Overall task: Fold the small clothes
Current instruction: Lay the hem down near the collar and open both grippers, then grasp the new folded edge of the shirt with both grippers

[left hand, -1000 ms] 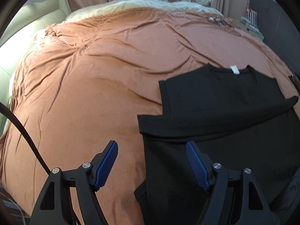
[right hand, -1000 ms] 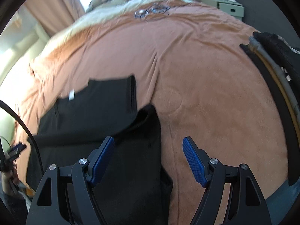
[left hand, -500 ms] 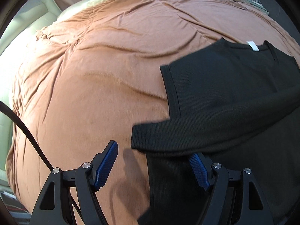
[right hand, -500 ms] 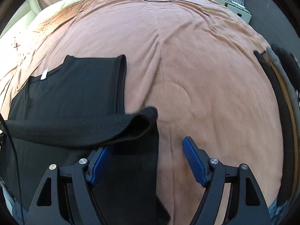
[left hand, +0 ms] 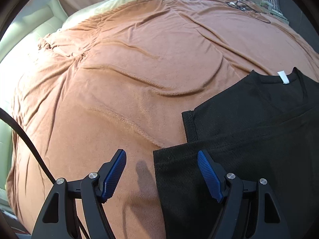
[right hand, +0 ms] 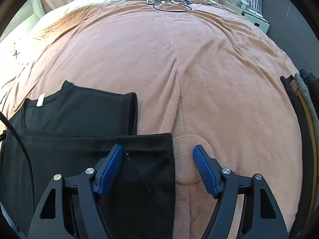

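A black top (left hand: 259, 129) lies on the orange-brown blanket (left hand: 139, 59), its white neck label (left hand: 283, 77) at the far end. Its lower part is folded up over the body, and the folded edge runs flat across both views. My left gripper (left hand: 161, 155) stands open just above the left corner of that fold, one blue pad over the blanket and one over the cloth. In the right wrist view the black top (right hand: 69, 115) fills the lower left. My right gripper (right hand: 157, 149) is open astride the fold's right corner. Neither gripper's pads press on the cloth.
Tangled cables and small items (right hand: 169, 1) lie at the blanket's far end. A pile of dark and grey clothes (right hand: 303, 91) sits at the right edge. A white shelf unit (right hand: 257, 18) stands beyond the bed. A black cable (left hand: 24, 139) hangs at the left.
Both grippers have moved forward and lower toward the folded edge. Half a second ago that edge looked raised; now it lies flat, with its corners between the open fingers.
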`<state>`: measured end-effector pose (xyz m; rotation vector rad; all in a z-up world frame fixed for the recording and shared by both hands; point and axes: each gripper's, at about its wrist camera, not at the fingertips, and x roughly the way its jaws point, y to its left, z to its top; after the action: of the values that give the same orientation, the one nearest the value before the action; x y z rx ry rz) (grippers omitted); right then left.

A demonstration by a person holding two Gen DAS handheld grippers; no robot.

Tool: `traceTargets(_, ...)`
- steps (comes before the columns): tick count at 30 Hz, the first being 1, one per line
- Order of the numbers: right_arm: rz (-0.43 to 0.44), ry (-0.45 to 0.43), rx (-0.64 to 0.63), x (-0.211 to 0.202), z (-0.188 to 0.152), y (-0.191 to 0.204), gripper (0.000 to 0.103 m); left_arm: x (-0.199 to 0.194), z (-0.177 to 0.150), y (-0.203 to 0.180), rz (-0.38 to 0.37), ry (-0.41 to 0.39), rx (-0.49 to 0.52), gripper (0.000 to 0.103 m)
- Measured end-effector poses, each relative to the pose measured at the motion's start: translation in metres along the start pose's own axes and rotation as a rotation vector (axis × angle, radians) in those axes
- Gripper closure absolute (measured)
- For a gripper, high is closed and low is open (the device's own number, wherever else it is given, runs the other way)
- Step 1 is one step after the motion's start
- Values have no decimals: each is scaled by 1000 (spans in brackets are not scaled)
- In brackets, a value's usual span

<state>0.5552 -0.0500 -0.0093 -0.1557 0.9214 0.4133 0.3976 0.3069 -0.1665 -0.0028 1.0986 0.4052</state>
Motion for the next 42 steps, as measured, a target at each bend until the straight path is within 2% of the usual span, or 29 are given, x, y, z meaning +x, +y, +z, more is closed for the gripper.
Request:
traceTargets(4,34,-7,-4,-6,-10,-2,31,-14,-9,5,-47,-15,-26,30)
traceTargets(8,55,-31,16,-16,-17,-10,31,-15,-11,9,-117,-3,-63,45)
traceTargets(12,67,-39,31,-21,-18,-17,48,-13,-15,15,-158,14,-107,60)
traceTargets(15,91,-33,52,-17,-16,-22,55,-11,-14,20,-188,15,-148,63)
traceTargets(19,98,-31,72,-10,-10,-28,56,-7,-15,20,-214,23,-163,63)
traceTargets(21,104,-26,82,-6,-8,-32,57,0,-14,21,-229,33,-175,66)
traceTargets(24,135,-15,98,4,-7,-35,65,11,-13,23,-247,47,-194,69)
traceTargets(28,150,-39,111,9,-6,-37,72,15,-12,24,-256,42,-207,69)
traceTargets(29,156,-43,113,9,-6,-37,79,15,-11,25,-258,41,-210,70)
traceTargets(30,162,-46,114,9,-7,-37,86,15,-11,25,-261,41,-211,74)
traceTargets(31,170,-48,112,9,-8,-37,89,16,-11,24,-268,40,-211,77)
traceTargets(33,169,-61,107,5,-10,-36,98,14,-12,25,-269,41,-213,91)
traceTargets(36,154,-88,99,-5,-10,-36,100,5,-13,26,-247,17,-209,94)
traceTargets(42,149,-131,81,-30,-8,-34,101,-25,-5,19,-165,-59,-127,94)
